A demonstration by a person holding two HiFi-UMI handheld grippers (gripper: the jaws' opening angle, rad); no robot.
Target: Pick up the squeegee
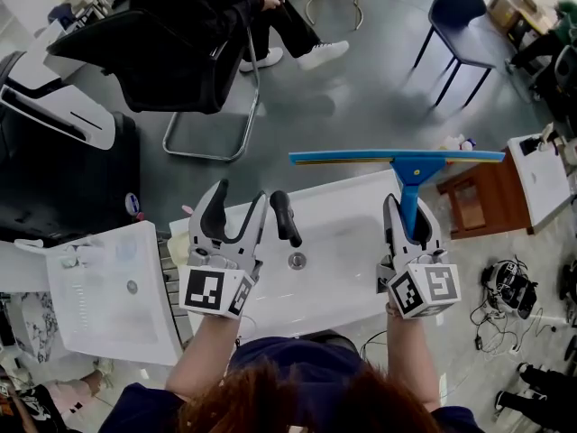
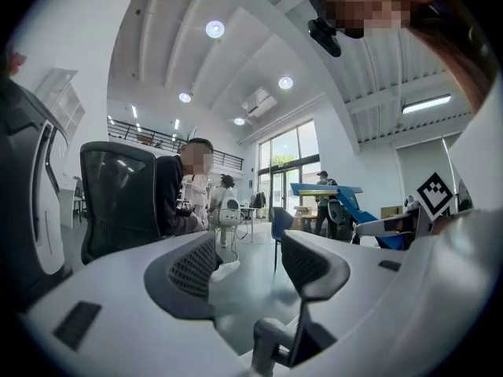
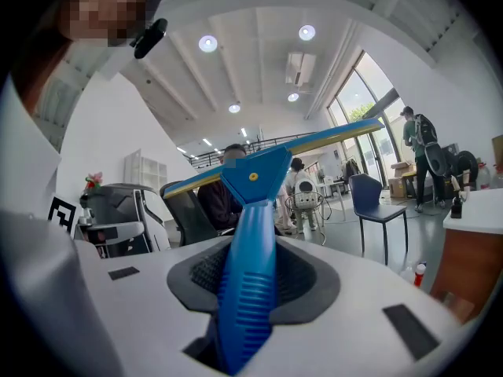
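The blue squeegee (image 1: 410,173) is held up in the air, its long blade lying crosswise above the far edge of the white sink (image 1: 343,269). My right gripper (image 1: 407,226) is shut on its ribbed blue handle (image 3: 244,289), which runs up between the two pads to the blade head (image 3: 253,171). My left gripper (image 1: 237,216) is raised at the left, level, with its jaws open and nothing between them. In the left gripper view the squeegee (image 2: 346,203) shows small at the right, beside the right gripper's marker cube.
A black faucet (image 1: 286,216) rises at the sink's back, just right of my left gripper. A person sits on a black chair (image 1: 171,61) beyond. A dark blue chair (image 1: 460,21) and a small wooden table (image 1: 482,197) stand at the right. Another white basin (image 1: 108,287) lies at the left.
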